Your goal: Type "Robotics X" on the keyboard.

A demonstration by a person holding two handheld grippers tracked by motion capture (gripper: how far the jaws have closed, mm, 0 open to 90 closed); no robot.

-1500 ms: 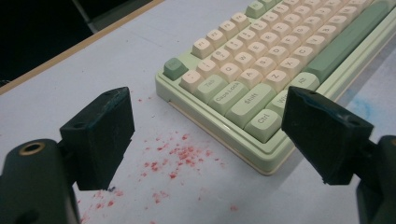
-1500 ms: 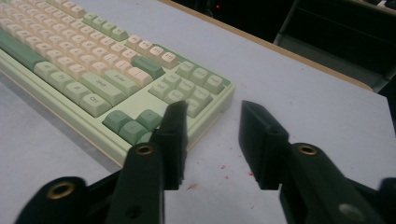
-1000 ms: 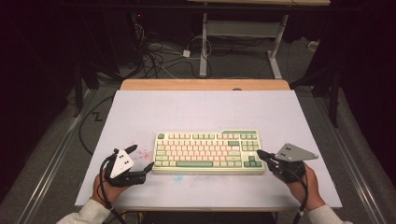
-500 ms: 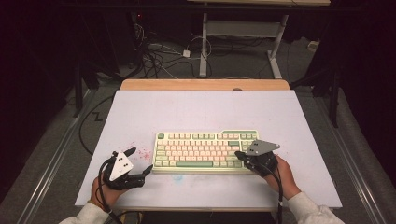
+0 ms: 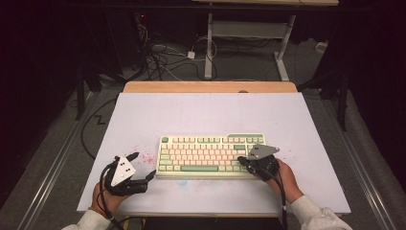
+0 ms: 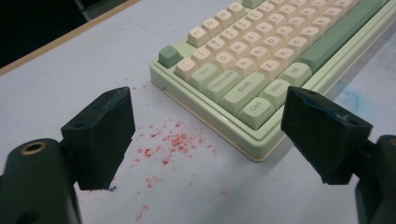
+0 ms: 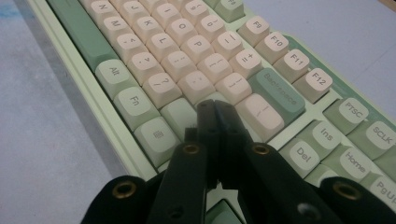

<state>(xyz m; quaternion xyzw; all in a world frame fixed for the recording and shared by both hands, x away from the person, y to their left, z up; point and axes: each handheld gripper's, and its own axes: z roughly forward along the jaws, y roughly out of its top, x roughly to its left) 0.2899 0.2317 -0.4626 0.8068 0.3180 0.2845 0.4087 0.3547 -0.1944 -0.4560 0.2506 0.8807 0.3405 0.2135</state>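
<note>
Pressing keys at the keyboard's (image 5: 212, 154) right end, right tongs (image 7: 215, 109) are pinched together; left tongs (image 6: 205, 135) wait apart beside its left corner

The right gripper (image 5: 244, 162) has slid in from off the keyboard's (image 5: 201, 153) right end and come down over its right-hand keys (jaws pressed together, tips right at the keys near Enter). The person's right hand (image 5: 282, 178) followed, now at the keyboard's near right corner.
</note>
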